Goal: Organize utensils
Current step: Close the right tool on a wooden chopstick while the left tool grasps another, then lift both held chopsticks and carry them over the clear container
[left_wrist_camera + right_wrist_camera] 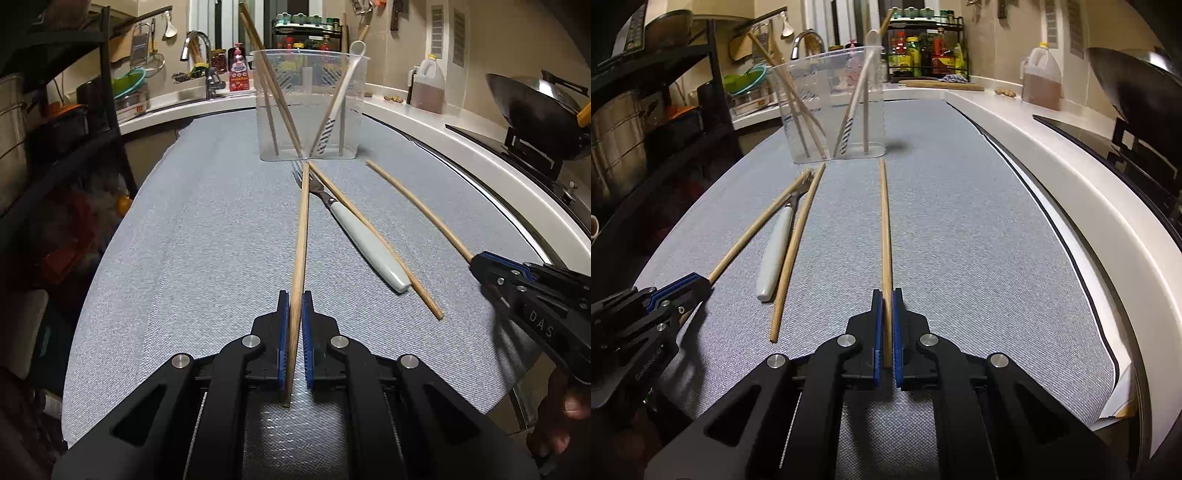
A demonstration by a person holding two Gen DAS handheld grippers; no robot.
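Left wrist view shows my left gripper (295, 306) clamped on a chopstick (303, 221) that runs forward over the fork (364, 240) toward the clear holder (309, 107) at the far end of the grey mat (184, 258). My right gripper (886, 306) is likewise clamped on its own chopstick (885, 229), whose far end points at the holder (833, 107). One loose chopstick (373, 236) lies touching the fork's white handle, so both wait on the mat. The holder already has chopsticks on its left side and a white spoon (341, 92) on the right; I think a divider splits it, though the clear plastic makes that hard to read. To do this well, I should lift each stick clear of the fork before swinging it, so I do not drag anything. Then I tip it upright, thin end down, over the chopstick side, and lower it past the rim before letting go. One hand at a time is safer, since the sticks could cross at the rim.
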